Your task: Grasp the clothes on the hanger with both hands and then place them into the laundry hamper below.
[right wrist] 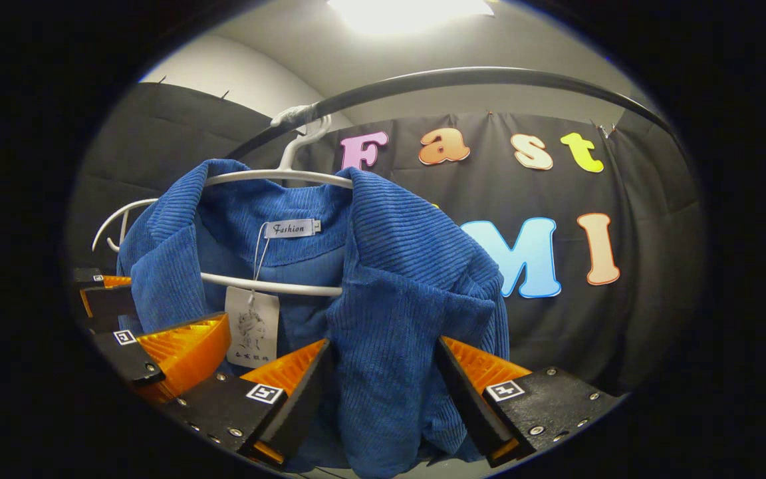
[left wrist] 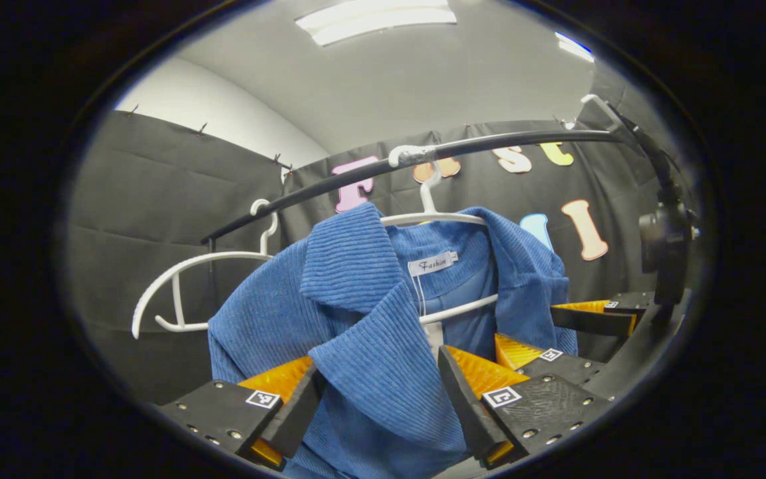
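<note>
A blue corduroy jacket [left wrist: 356, 286] hangs on a white hanger [left wrist: 433, 216] from a black rail [left wrist: 489, 141]. In the left gripper view my left gripper [left wrist: 380, 406] is open, its fingers astride the jacket's front panel and lapel, and my right gripper [left wrist: 566, 339] shows at the jacket's far side. In the right gripper view the jacket [right wrist: 396, 266] hangs on its hanger [right wrist: 276, 176]. My right gripper [right wrist: 383, 399] is open with the other front panel between its fingers. My left gripper [right wrist: 150, 332] is low on the left, beside the cloth. A paper tag [right wrist: 251, 327] hangs inside the collar.
An empty white hanger [left wrist: 177, 286] hangs on the same rail to the left of the jacket, also seen behind it as the empty hanger [right wrist: 117, 219]. A black device on a post [left wrist: 665, 233] stands at the rail's right end. Black cloth walls close in behind.
</note>
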